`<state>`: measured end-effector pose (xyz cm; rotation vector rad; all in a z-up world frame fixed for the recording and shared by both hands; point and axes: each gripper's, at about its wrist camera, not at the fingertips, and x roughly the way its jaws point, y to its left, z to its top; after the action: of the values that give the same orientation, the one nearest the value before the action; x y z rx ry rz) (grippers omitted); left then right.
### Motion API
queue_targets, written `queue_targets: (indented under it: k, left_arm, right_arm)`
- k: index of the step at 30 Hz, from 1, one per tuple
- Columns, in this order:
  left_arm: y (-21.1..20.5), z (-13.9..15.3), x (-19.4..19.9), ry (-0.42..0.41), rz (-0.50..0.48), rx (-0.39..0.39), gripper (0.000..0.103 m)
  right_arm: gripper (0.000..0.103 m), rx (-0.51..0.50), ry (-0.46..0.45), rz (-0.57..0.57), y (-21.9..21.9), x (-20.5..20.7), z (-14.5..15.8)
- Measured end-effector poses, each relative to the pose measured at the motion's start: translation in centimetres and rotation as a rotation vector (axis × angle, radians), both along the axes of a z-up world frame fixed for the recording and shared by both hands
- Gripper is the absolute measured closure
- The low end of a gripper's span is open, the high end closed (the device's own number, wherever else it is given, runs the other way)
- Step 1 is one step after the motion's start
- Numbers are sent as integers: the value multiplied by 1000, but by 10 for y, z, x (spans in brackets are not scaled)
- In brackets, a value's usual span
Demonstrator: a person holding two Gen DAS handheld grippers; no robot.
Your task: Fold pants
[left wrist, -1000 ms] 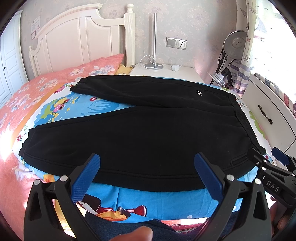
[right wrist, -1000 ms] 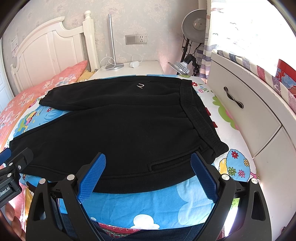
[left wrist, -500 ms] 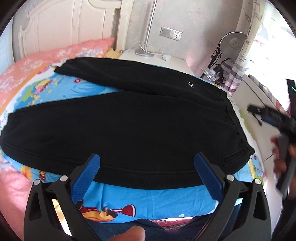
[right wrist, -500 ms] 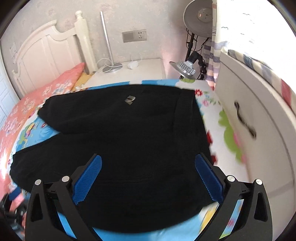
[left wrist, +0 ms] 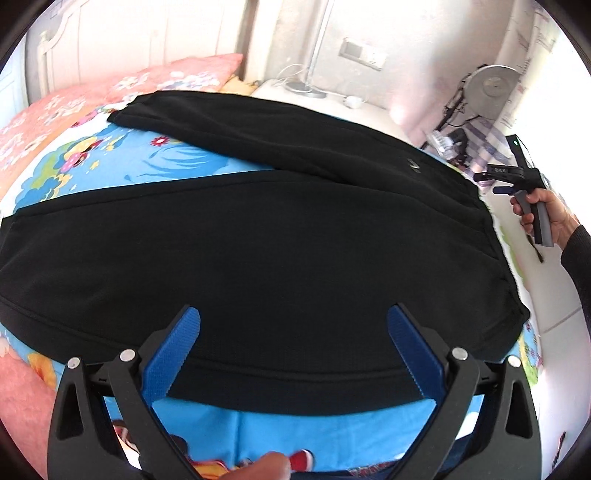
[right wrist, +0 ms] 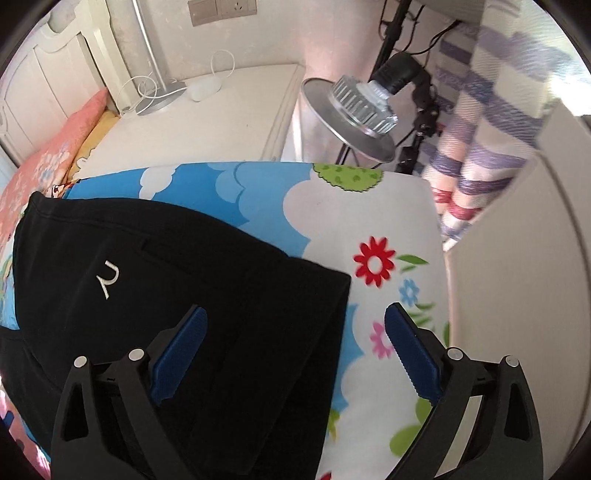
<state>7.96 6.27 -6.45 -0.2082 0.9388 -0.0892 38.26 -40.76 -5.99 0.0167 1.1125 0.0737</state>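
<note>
Pants [left wrist: 280, 236], black, lie spread flat on a bed [left wrist: 229, 435] covered with a bright cartoon sheet [left wrist: 122, 162], legs fanned apart toward the left, waistband toward the right. At far left a pink floral pillow [left wrist: 173, 75] rests against a white headboard [left wrist: 122, 40]. The left tool [left wrist: 293, 343] hovers over the near leg's hem side, its blue-padded fingers [left wrist: 173, 354] spread wide with nothing between them. Beyond the pants stands a white nightstand [right wrist: 192, 122] carrying a lamp base [right wrist: 159, 98] and a coiled white cable [right wrist: 218, 74]; a wall socket [right wrist: 221, 7] sits above it. Further right, a metal clamp light [right wrist: 354, 107] on a black stand leans close over the bed's corner, beside a striped curtain [right wrist: 476, 158]. The right tool [right wrist: 295, 343] straddles the far waistband corner, its fingers also wide apart, one above black cloth and the other above the sheet. In the left wrist view a hand [left wrist: 550, 218] grips that tool's handle, which bears small lettering too blurred to read for certain. A white embroidered logo [right wrist: 107, 278], like a curved "2", marks the pants near the waistband.
</note>
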Motion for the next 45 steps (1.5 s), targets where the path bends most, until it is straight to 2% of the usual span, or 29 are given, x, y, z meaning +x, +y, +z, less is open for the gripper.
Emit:
queue_targets:
  k: [5, 8, 10, 11, 14, 17, 20, 23, 26, 27, 29, 31, 33, 34, 35, 36, 38, 41, 42, 43, 45]
  left_arm:
    - [16, -8, 16, 33, 45, 8, 2]
    - [21, -11, 22, 48, 67, 12, 2]
    - [23, -13, 26, 58, 72, 16, 2]
    - [23, -13, 28, 61, 73, 18, 2]
    - [20, -12, 35, 60, 69, 17, 2]
    - [12, -6, 46, 47, 50, 12, 2]
    - [3, 6, 62, 19, 8, 3, 2]
    - [2, 19, 90, 11, -37, -95, 2]
    - [9, 36, 125, -3, -72, -286, 4]
    - [11, 39, 135, -2, -81, -327, 9]
    - [16, 41, 164, 25, -99, -464, 18]
    - [21, 34, 195, 75, -105, -630, 21]
    - [25, 19, 222, 143, -88, -778, 31]
    - [27, 8, 236, 182, -77, -850, 33]
    - [27, -2, 247, 220, -59, -896, 41]
    - [27, -8, 253, 246, -40, -904, 49]
    - [26, -24, 270, 300, 7, -881, 55]
    - [24, -38, 282, 343, 49, -857, 56]
    - [24, -41, 286, 356, 62, -833, 56]
    - [24, -47, 287, 384, 113, -771, 57]
    - [28, -55, 283, 418, 168, -774, 57]
  right_arm:
    - [11, -40, 35, 60, -4, 24, -20]
    - [22, -14, 59, 109, -7, 35, -28]
    - [35, 10, 58, 146, -4, 41, -28]
    - [37, 10, 60, 150, -3, 43, -28]
    - [59, 10, 58, 173, -2, 42, -23]
    - [71, -6, 38, 199, 5, 33, -13]
    - [71, -55, -80, 193, 19, 10, 18]
    - [72, -117, -237, 191, 39, -36, 55]
    - [72, -149, -389, 198, 64, -102, 84]
    - [72, -158, -435, 210, 74, -128, 90]
    - [72, -167, -504, 243, 93, -182, 93]
    - [72, -160, -524, 261, 105, -219, 87]
    - [72, -147, -524, 262, 114, -251, 74]
    - [72, -146, -515, 265, 118, -263, 66]
    - [73, -150, -503, 268, 122, -271, 57]
    - [73, -146, -480, 272, 126, -279, 46]
    - [73, -131, -450, 272, 129, -288, 31]
    - [73, -113, -419, 263, 136, -295, 14]
    - [73, -105, -417, 259, 137, -298, 12]
    - [73, -90, -414, 249, 137, -301, 8]
    - [73, -64, -410, 221, 134, -303, 5]
